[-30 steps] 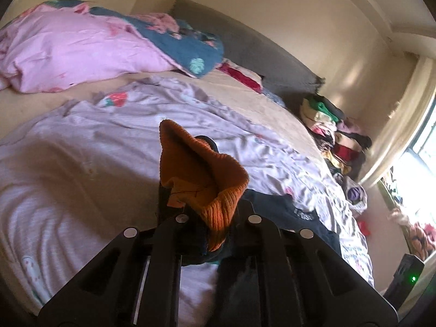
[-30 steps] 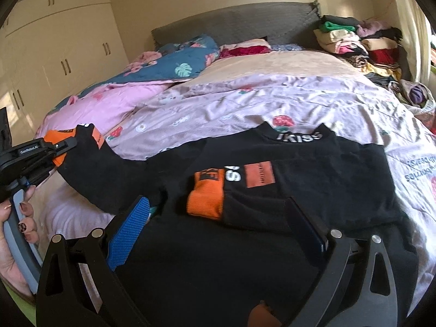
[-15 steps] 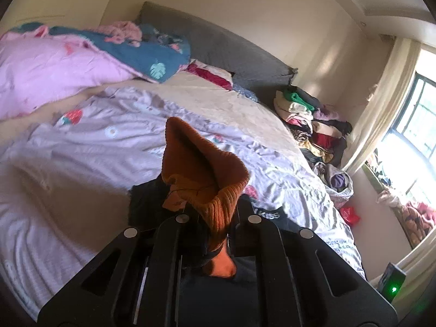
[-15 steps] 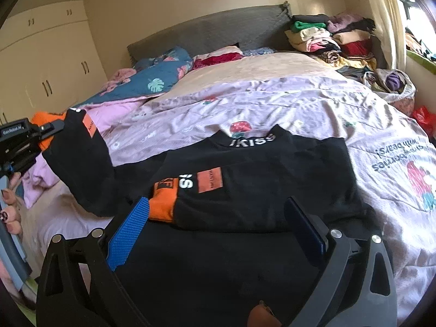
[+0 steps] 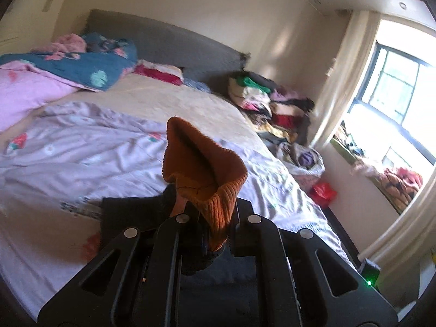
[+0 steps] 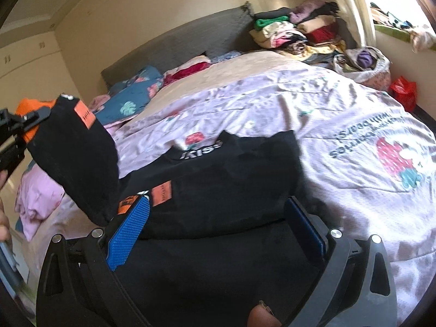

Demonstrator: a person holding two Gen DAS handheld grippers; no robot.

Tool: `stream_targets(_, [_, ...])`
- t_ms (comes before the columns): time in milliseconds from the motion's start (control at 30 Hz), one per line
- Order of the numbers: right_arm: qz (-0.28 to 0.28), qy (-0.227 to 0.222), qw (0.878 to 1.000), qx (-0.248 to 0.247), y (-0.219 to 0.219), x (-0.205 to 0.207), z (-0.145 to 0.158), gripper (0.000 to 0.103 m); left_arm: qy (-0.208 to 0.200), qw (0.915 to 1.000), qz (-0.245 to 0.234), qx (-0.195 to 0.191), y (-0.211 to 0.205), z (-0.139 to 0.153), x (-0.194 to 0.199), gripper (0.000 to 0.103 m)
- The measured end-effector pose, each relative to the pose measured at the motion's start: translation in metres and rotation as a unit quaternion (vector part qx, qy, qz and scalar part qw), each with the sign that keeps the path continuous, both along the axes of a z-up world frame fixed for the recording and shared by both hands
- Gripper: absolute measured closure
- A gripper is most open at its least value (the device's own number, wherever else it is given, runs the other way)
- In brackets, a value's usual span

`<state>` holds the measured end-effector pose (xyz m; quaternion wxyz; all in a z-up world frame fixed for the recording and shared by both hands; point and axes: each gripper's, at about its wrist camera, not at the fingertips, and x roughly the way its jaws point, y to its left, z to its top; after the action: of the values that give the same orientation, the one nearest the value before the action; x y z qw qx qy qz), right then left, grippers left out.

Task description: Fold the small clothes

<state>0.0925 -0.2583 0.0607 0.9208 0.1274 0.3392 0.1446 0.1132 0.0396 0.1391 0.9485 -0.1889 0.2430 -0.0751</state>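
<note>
A black sweatshirt with orange cuffs lies on the lilac bed cover, its right sleeve folded across the chest. My left gripper is shut on the orange cuff of the other sleeve. In the right wrist view that sleeve hangs lifted at the left, with the left gripper at its end. My right gripper is open with blue pads, low over the sweatshirt's lower part, holding nothing.
The lilac cover spreads over the bed. Pink and blue bedding lies at the head. A pile of clothes stands by the grey headboard. A red bag lies on the floor near the window.
My left gripper has lifted the sleeve cuff and swung it toward the sweatshirt's body. My right gripper has moved closer and lower over the sweatshirt.
</note>
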Motion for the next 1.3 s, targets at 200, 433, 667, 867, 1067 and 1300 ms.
stream_targets(200, [-0.04,0.011,0.999,0.008,-0.033,0.005,-0.01,0.005,0.04,0.998,-0.047,0.013,-0.028,-0.038,0.022,0.099])
stream_targets(433, [-0.074,0.025,0.997,0.003,-0.049,0.011,-0.021,0.005,0.098,0.9908,-0.093,-0.001,-0.044,-0.086,0.039,0.099])
stream_targets(667, [-0.087,0.032,0.996,-0.012,-0.051,0.016,-0.028,0.005,0.136,0.9798,-0.146,-0.002,-0.068,-0.118,0.048,0.097])
stream_targets(867, [-0.103,0.044,0.994,-0.012,-0.059,0.021,-0.036,0.005,0.157,0.9702,-0.185,-0.005,-0.083,-0.134,0.05,0.071])
stream_targets(1067, [-0.097,0.051,0.994,-0.015,-0.059,0.024,-0.04,0.005,0.16,0.9653,-0.206,-0.008,-0.078,-0.13,0.047,0.044])
stream_targets(1300, [-0.009,0.058,0.998,-0.029,-0.021,0.025,-0.044,0.027,0.162,0.9749,-0.11,0.107,-0.014,-0.121,0.048,0.039])
